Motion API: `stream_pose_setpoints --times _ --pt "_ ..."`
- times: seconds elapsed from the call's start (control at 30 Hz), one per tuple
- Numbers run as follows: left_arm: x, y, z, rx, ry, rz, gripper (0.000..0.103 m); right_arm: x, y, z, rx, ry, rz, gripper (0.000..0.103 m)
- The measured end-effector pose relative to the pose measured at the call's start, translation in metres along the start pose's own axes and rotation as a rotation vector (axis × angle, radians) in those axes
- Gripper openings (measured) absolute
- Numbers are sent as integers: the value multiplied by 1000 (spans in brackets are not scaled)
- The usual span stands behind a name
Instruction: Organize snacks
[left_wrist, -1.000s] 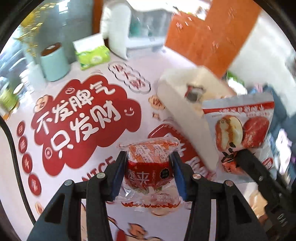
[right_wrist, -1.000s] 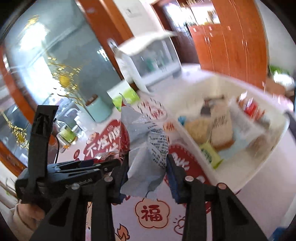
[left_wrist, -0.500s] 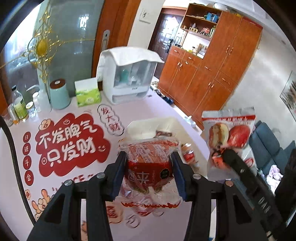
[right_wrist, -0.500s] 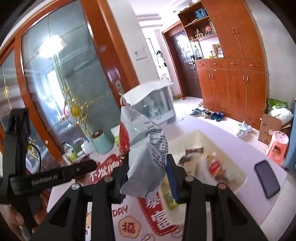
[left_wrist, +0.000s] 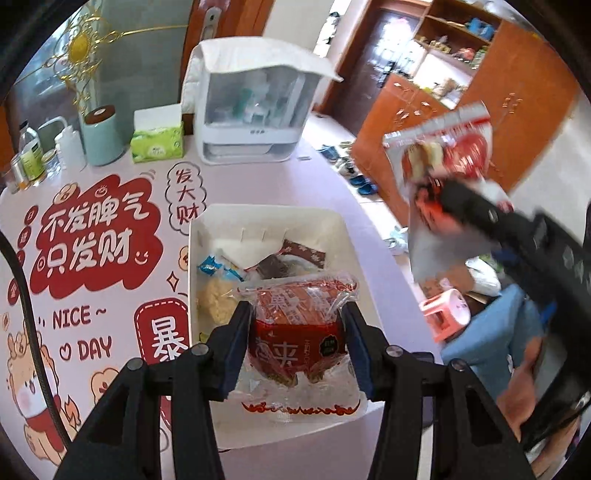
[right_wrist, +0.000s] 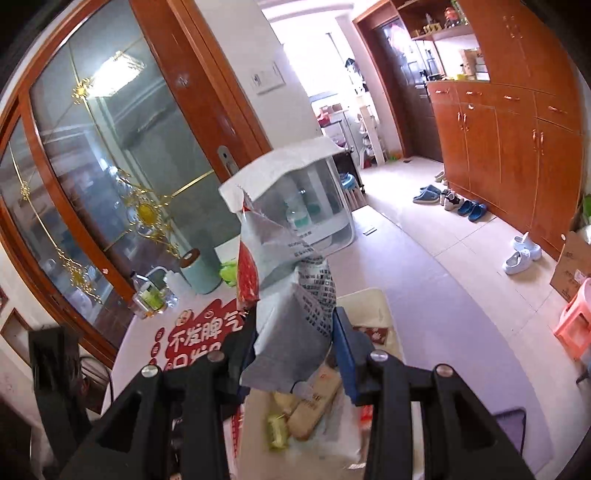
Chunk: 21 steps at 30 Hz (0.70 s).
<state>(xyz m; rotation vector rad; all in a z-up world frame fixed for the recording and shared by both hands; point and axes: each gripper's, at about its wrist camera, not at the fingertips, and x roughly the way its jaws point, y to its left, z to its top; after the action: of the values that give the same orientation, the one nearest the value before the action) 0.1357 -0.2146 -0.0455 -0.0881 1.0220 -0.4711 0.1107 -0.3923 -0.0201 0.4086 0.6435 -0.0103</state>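
Red snack packet (left_wrist: 297, 332) clamped in left hand-held gripper (left_wrist: 297, 339), above white bin (left_wrist: 273, 218)

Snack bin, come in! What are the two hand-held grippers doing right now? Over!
Left hand-held gripper shut on red snack pack, over white bin. Right hand-held gripper shut on grey snack bag. Bin already holds snacks; nothing blocking.

Black left gripper (left_wrist: 297, 341): blue-padded jaws, silver screws, black cable.

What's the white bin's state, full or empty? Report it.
Partly filled: the white bin holds several snack packets, with bare wall showing above them.
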Motion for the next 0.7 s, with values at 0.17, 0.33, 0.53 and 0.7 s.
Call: stream_pose_setpoints --times 0.17,0.33,0.53,0.7 --pt "2 4 1 -67 -42 71 94 48 -1 14 -85 106 22 43" --pt "0 14 4 -88 -76 135 98 79 -1 11 -138 144 9 51" --pt "0 27 2 -137 -75 205 98 87 -4 0 -152 180 5 52" --pt "-5 35 0 -173 -82 238 98 87 -2 -4 -177 179 -14 52"
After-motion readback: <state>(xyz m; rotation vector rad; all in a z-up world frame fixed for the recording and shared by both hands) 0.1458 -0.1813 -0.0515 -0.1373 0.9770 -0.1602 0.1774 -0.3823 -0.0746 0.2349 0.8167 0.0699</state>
